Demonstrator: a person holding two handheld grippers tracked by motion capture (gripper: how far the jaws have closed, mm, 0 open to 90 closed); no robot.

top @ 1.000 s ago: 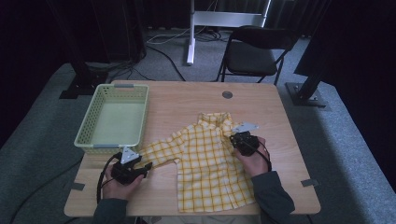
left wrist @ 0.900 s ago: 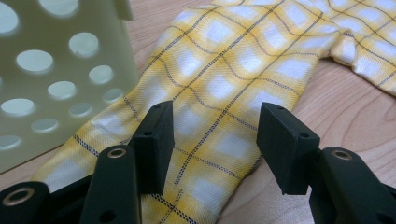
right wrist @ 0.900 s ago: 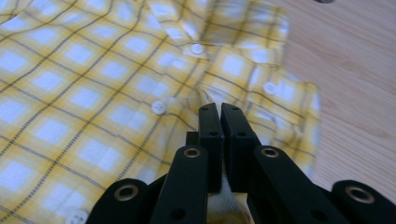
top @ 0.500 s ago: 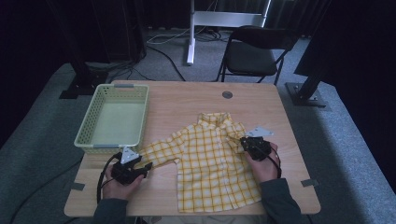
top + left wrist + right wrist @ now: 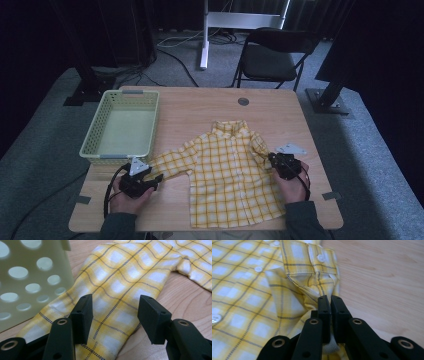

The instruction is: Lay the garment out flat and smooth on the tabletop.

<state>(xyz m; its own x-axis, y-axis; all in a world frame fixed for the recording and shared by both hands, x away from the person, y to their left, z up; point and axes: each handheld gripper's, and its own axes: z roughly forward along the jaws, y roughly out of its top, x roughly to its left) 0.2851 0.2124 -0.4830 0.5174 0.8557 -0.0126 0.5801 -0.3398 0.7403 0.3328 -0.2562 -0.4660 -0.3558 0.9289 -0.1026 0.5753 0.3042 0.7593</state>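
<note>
A yellow plaid shirt [image 5: 227,180] lies front side up on the wooden table [image 5: 195,107]. Its left sleeve [image 5: 172,162] stretches toward my left gripper [image 5: 157,177]. In the left gripper view that gripper [image 5: 116,315] is open, its jaws straddling the sleeve's end [image 5: 117,285] without pressing on it. My right gripper [image 5: 272,160] is at the shirt's right edge. In the right gripper view this gripper [image 5: 330,301] is shut on a bunched fold of the right sleeve [image 5: 294,297], near the buttoned cuff [image 5: 319,262].
A pale green perforated basket [image 5: 154,125] stands at the table's left, close beside the left sleeve; its wall [image 5: 25,277] shows in the left gripper view. A round cable hole [image 5: 243,101] is at the table's far side. A black chair [image 5: 270,55] stands behind the table.
My right gripper has moved to the right and slightly toward the near edge, drawing the right sleeve outward with it. The left gripper has stayed where it was.
</note>
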